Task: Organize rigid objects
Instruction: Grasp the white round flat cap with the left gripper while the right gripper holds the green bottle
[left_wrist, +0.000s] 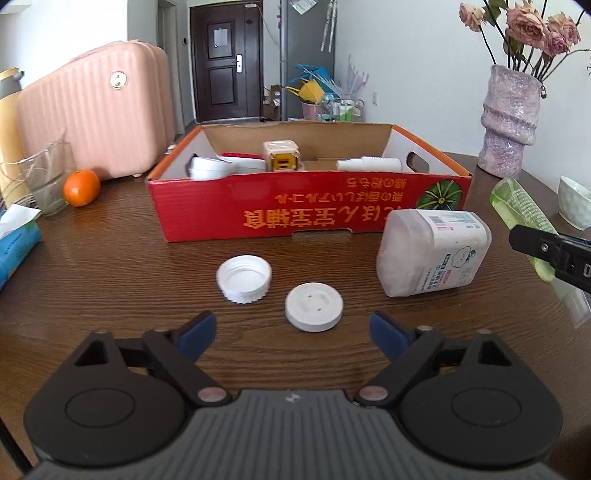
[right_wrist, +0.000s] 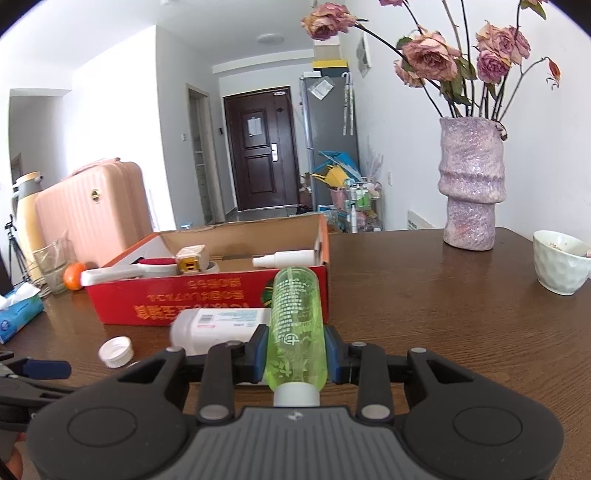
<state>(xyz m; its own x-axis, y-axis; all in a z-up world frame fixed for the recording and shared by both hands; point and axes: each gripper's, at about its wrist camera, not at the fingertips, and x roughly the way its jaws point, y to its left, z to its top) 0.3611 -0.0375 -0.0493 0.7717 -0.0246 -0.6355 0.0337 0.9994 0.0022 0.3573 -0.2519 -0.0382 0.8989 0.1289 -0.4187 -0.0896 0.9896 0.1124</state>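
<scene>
The green bottle (right_wrist: 297, 328) is the thing in hand: the right gripper (right_wrist: 295, 360) is clamped on its lower body just above the white neck, with the bottle pointing forward along the fingers and clear of the table (right_wrist: 424, 314). It looks like thin clear plastic, light and stiff but smooth, so it could slip or swivel between the pads; the present hold near the neck end leaves most of its length out in front, and a grip nearer mid-body would probably steady it. The left gripper (left_wrist: 291, 330) hangs with its fingers spread wide and nothing between them; a white disc (left_wrist: 314, 306) lies on the table just ahead of the gap, and a white cap (left_wrist: 243, 278), open side up, sits a little farther on and to the left. To the right of those a white jar (left_wrist: 432, 253) lies on its side, close to the front wall of the red box (left_wrist: 306, 210). The box already holds several items, among them a white spray bottle (left_wrist: 369, 163) and a small cube (left_wrist: 282, 157). Judging by this, the bottle is likely headed there too.
</scene>
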